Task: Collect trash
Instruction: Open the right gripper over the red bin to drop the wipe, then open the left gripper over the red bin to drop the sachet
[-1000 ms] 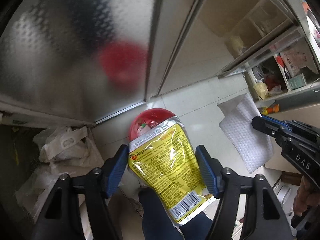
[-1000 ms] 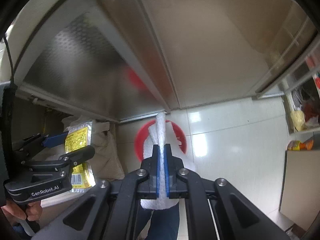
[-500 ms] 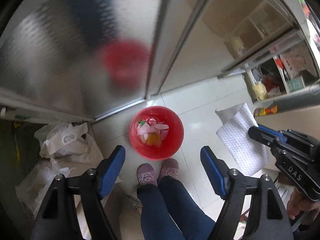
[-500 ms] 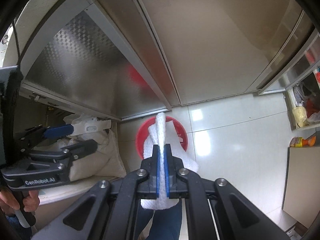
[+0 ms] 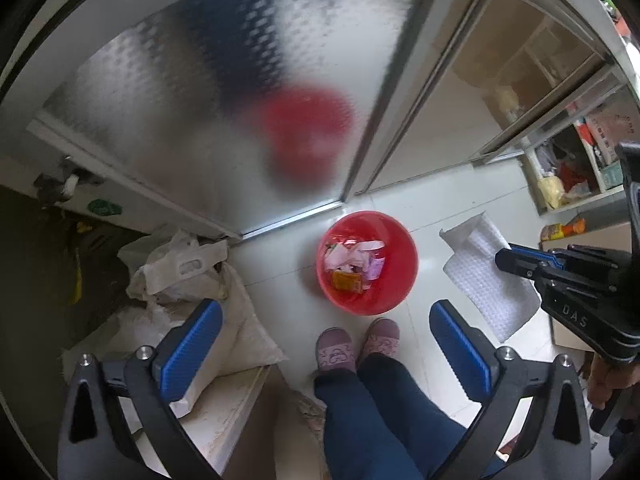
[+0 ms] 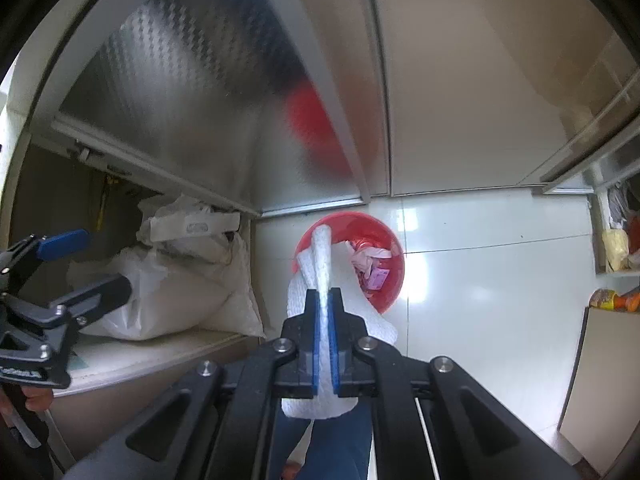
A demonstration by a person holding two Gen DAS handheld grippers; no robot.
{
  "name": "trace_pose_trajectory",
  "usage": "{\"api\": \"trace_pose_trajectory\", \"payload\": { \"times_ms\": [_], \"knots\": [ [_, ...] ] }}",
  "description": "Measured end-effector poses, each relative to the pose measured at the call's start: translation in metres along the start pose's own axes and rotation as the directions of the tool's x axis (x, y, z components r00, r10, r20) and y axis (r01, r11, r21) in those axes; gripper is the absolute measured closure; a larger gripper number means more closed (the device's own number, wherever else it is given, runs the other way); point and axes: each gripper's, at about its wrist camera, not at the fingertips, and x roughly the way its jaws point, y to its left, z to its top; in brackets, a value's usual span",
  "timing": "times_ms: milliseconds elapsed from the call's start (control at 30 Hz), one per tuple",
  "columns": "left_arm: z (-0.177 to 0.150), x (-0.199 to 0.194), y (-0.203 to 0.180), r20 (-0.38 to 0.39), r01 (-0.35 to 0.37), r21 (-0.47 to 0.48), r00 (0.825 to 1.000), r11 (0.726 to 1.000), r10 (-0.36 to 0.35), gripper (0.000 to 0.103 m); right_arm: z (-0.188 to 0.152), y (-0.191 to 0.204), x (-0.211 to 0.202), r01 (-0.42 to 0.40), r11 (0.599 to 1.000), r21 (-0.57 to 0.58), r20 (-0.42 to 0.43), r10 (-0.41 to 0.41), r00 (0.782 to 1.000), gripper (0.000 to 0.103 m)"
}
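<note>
The left gripper [image 5: 326, 350] has just been opening and now stands wide apart with nothing between its blue pads [image 5: 188, 350], pointing down at the floor. Below it, just beyond the person's slippers [image 5: 357, 344], sits the red bin [image 5: 394, 300] with wrappers [image 5: 354, 260] inside. The right gripper [image 6: 326, 344] is clamped on a white paper towel [image 6: 320, 264], held above the bin's near edge.
</note>
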Motion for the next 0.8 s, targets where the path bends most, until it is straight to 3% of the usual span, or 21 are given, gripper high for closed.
{"api": "trace_pose_trajectory", "payload": {
  "times_ms": [167,200,233,300,333,433,500,800],
  "knots": [
    [-0.008,-0.003,0.009,-0.014,-0.017,-0.015,1.0,1.0,0.017,0.0,0.003,0.014,0.016,0.06,0.996,-0.071,0.005,-0.06,0.998,0.099],
    [-0.009,-0.002,0.009,-0.016,-0.022,-0.017,1.0,1.0,0.022,0.0,0.004,0.016,0.019,0.075,0.994,-0.081,0.005,-0.075,0.997,0.093],
    [-0.011,-0.002,0.011,-0.019,-0.031,-0.02,0.999,0.999,0.03,0.0,0.004,0.017,0.022,0.078,0.993,-0.085,0.0,-0.078,0.997,0.085],
    [-0.015,-0.003,0.014,-0.017,-0.032,-0.031,0.999,0.999,0.032,0.0,0.003,0.017,0.027,0.055,0.996,-0.07,-0.006,-0.055,0.998,0.03],
    [-0.016,-0.004,0.016,-0.017,-0.031,-0.042,0.999,0.999,0.031,0.0,0.003,0.014,0.024,0.057,0.996,-0.065,0.002,-0.057,0.998,0.023],
    [-0.018,-0.008,0.022,-0.009,-0.034,-0.067,0.999,0.997,0.034,0.0,0.0,0.015,0.019,0.089,0.994,-0.068,0.018,-0.088,0.996,0.019],
    [-0.018,-0.012,0.025,-0.005,-0.033,-0.078,0.999,0.996,0.033,0.0,-0.002,0.013,0.015,0.079,0.995,-0.054,0.011,-0.078,0.997,0.01],
    [-0.02,-0.049,0.02,0.037,-0.03,-0.085,0.999,0.996,0.033,0.0,-0.014,0.021,-0.037,0.054,0.998,-0.027,0.051,-0.053,0.997,0.008]
  ]
}}
